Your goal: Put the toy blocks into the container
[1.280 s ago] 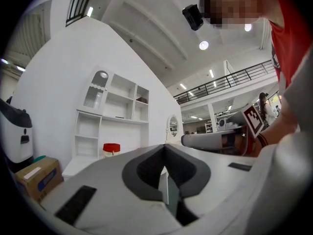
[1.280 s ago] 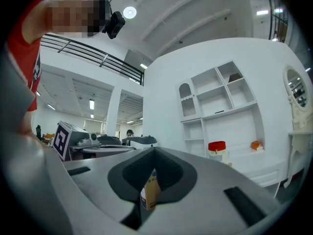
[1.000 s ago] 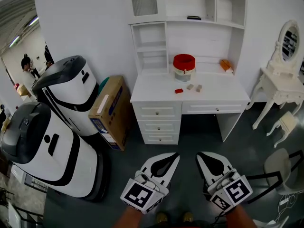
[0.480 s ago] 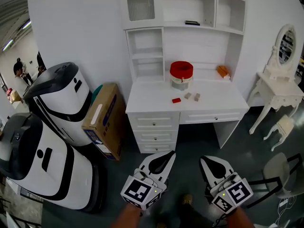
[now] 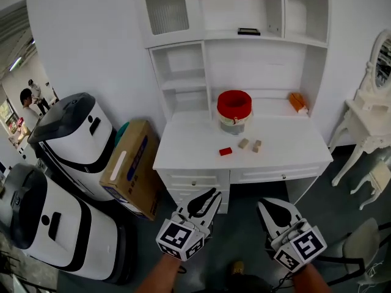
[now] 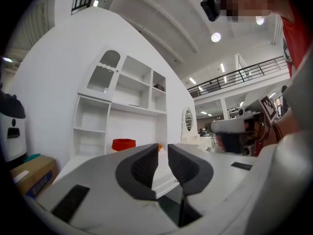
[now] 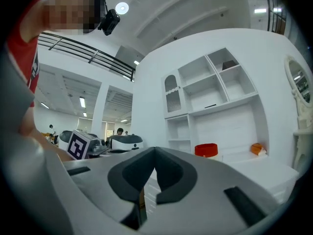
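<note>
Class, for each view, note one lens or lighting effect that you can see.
Head view: wide-angle lens bows the white shelf unit; light even. Left gripper view: dark round vignette, ceiling lamp glares. Right gripper view: same vignette, shelf unit leans.

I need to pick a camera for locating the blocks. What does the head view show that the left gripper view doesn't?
Only the head view: the red block and two tan blocks lying on the desk. Only the left gripper view: the narrow gap in the left tongs, now opening with nothing between them. Both: the red container and the white shelves.
</note>
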`<action>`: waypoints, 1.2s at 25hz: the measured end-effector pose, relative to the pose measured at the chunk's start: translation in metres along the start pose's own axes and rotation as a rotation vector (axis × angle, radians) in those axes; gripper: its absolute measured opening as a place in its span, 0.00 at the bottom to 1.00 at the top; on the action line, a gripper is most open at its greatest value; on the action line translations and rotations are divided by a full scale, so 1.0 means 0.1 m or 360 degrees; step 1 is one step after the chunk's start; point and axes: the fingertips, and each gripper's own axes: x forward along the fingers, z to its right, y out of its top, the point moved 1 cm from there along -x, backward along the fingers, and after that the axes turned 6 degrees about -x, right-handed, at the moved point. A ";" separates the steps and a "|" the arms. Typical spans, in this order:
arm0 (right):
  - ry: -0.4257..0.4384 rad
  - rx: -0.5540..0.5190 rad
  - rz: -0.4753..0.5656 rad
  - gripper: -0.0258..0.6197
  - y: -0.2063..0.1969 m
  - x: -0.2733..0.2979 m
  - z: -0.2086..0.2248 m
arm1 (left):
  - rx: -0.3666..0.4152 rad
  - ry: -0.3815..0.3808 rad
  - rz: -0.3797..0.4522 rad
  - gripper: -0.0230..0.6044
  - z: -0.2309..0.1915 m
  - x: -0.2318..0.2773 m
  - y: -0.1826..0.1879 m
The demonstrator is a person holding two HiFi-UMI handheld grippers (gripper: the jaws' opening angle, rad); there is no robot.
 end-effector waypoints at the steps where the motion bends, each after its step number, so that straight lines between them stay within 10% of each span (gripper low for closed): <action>1: 0.0012 0.0000 -0.0001 0.06 0.00 0.06 0.12 | 0.0018 0.0011 -0.0028 0.16 -0.09 0.14 -0.04; 12: 0.0035 0.0055 -0.0087 0.06 -0.24 0.69 0.91 | 0.0211 0.0037 -0.0396 0.29 -1.05 1.39 -0.56; 30: -0.0209 0.0091 -0.0221 0.06 -0.56 1.61 1.83 | 0.0447 -0.0242 -0.1179 0.42 -2.17 2.70 -2.08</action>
